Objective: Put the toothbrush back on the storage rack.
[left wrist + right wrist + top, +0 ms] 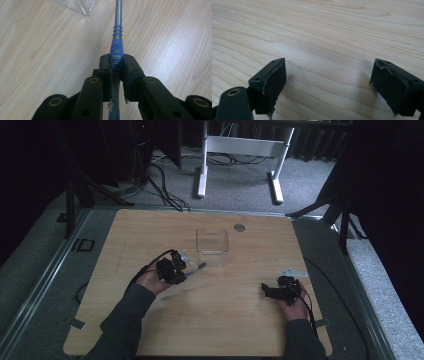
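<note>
The left hand-held gripper (pixel 117 65) is clamping a slim tool (pixel 117 37) with a blue ribbed grip and a grey shaft; the pads are pressing on the blue part from both sides, and the shaft is running forward beyond them, over the pale wooden surface (pixel 45 55). In the high view the left hand-held gripper (pixel 181 271) is sitting left of centre, with the tool (pixel 196 268) pointing toward a clear plastic box (pixel 212 247) standing open-topped just beyond its tip. A corner of that box (pixel 80 6) is showing at the top of the left gripper view.

The right hand-held gripper (pixel 328 86) is holding nothing, its jaws standing wide apart above bare wood. In the high view it (pixel 270 290) is resting near the right edge, well apart from the tool.

No brand, label or writing is readable on the tool, the box or either hand-held gripper.
</note>
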Demonstrator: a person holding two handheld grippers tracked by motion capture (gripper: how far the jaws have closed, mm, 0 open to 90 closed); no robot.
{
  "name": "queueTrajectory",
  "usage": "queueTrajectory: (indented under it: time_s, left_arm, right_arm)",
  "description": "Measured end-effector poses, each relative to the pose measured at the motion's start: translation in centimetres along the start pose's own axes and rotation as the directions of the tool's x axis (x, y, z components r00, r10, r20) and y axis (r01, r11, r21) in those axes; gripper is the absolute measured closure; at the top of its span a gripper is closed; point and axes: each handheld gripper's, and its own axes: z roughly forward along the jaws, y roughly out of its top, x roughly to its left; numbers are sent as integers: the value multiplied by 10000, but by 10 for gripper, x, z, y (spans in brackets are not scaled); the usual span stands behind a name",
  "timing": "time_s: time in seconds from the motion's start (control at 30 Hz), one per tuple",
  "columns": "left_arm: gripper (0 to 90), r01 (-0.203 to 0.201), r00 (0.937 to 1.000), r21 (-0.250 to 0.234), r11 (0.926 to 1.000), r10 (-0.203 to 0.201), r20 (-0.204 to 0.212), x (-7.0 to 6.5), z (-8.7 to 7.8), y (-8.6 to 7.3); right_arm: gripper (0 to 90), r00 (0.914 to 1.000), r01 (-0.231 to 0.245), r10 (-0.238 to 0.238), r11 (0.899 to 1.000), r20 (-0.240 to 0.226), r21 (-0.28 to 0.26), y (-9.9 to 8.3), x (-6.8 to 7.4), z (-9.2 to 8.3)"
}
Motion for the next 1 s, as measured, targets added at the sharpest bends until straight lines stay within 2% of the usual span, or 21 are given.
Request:
queueTrajectory:
  time_s: [0.4, 0.8, 1.0]
  left_arm:
    - [787, 253, 9997, -587, 9980, -251, 34, 2, -5, 3]
    - [787, 519, 9985, -1111, 9925, -535, -114, 3, -10, 5]
    - [787, 700, 9971, -1420, 9874, -733, -182, 4, -12, 6]
  right_arm:
    - [127, 10000, 9, -9, 10000, 3, -8, 0, 0, 0]
    - [127, 10000, -22, 22, 10000, 2, -17, 0, 0, 0]
    - [127, 10000, -13, 13, 10000, 3, -9, 0, 0, 0]
